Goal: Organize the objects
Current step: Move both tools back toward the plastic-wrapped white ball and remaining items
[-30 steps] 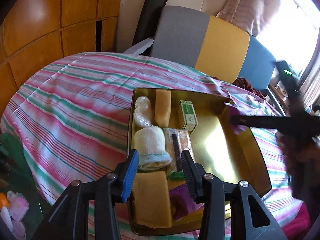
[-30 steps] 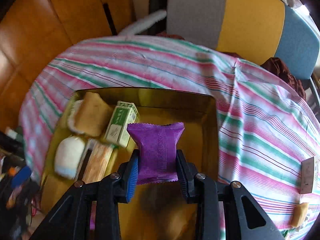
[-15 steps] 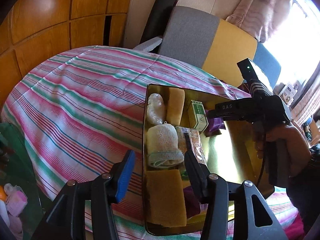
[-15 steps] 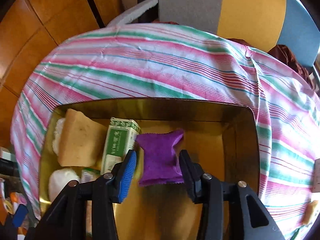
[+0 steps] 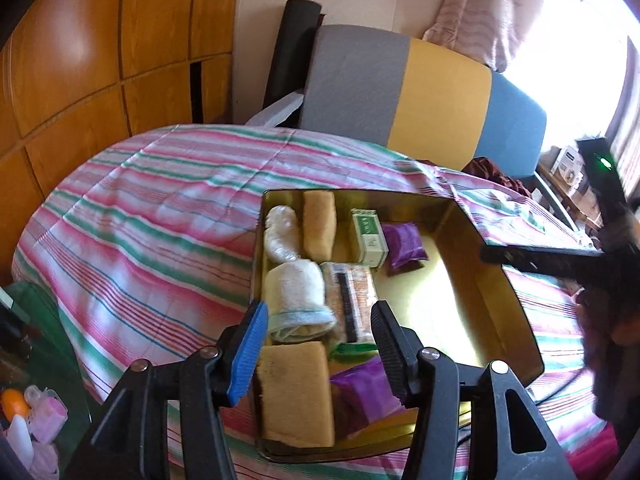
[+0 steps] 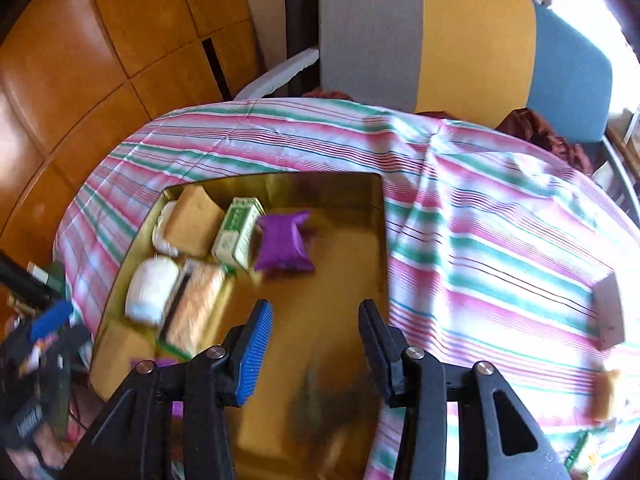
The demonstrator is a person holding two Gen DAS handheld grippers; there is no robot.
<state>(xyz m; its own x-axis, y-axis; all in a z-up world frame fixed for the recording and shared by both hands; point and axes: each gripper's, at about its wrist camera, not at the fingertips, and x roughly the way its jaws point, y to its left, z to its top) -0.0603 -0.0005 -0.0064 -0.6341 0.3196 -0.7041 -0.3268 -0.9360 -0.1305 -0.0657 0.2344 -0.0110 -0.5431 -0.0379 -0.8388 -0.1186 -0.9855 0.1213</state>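
A gold tin tray (image 5: 496, 280) (image 6: 372, 240) sits on the striped tablecloth. In it lie a purple packet (image 6: 283, 246) (image 5: 403, 240) beside a green-and-white box (image 6: 236, 232) (image 5: 369, 235), two tan sponges (image 5: 318, 226) (image 5: 295, 392), a rolled white towel (image 5: 296, 300), a wrapped white roll (image 5: 280, 232), a cracker pack (image 5: 352, 300) and a second purple packet (image 5: 360, 390). My right gripper (image 6: 316, 344) is open and empty above the tray's bare floor, behind the purple packet. My left gripper (image 5: 318, 344) is open and empty over the tray's near end.
On the cloth at the right lie a small card (image 6: 610, 312), a tan piece (image 6: 606, 394) and a green packet (image 6: 580, 452). A grey, yellow and blue chair (image 5: 400, 92) stands behind the table. Clutter (image 5: 28, 412) lies low on the left.
My right gripper opened and let go of the purple packet, which now lies in the tray by the green box. The gripper then drew back and up. The left gripper shifted only slightly.
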